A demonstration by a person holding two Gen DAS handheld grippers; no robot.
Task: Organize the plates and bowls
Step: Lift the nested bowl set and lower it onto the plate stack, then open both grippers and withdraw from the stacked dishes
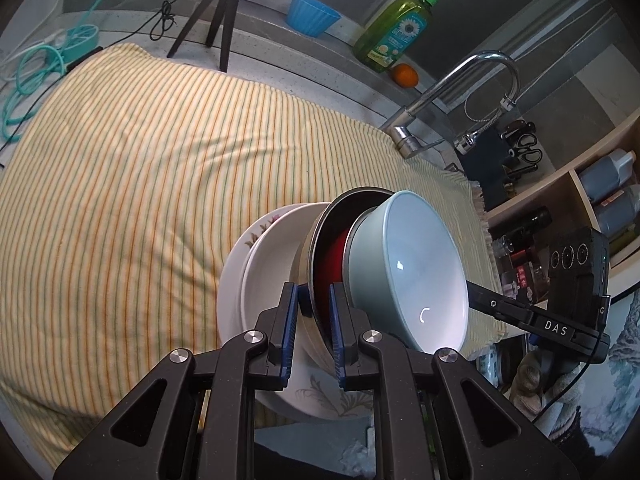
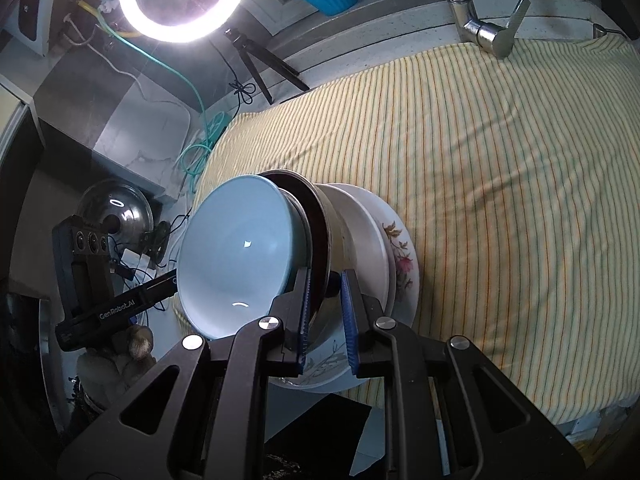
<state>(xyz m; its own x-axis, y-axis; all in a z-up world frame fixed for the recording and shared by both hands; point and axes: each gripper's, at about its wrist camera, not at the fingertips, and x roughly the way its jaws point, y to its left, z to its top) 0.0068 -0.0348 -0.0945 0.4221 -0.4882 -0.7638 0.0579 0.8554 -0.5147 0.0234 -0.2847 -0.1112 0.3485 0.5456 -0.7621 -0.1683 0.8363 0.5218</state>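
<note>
A stack of dishes sits on the striped cloth (image 1: 140,152): a floral plate (image 1: 256,236) lowest, a white plate (image 1: 276,256) on it, then a steel bowl with a red inside (image 1: 326,256), and a pale blue bowl (image 1: 416,264) on top. My left gripper (image 1: 314,304) is shut on the steel bowl's rim. My right gripper (image 2: 326,284) is shut on the same steel bowl (image 2: 320,216) from the opposite side. The blue bowl (image 2: 240,248), white plate (image 2: 366,220) and floral plate (image 2: 404,256) also show in the right wrist view.
A faucet (image 1: 460,92), green soap bottle (image 1: 396,32), an orange (image 1: 405,75), blue cup (image 1: 310,14) and tripod (image 1: 220,20) stand behind the cloth. Shelves with bottles (image 1: 608,192) are at right. A ring light (image 2: 180,0) and pot lid (image 2: 116,208) are at left.
</note>
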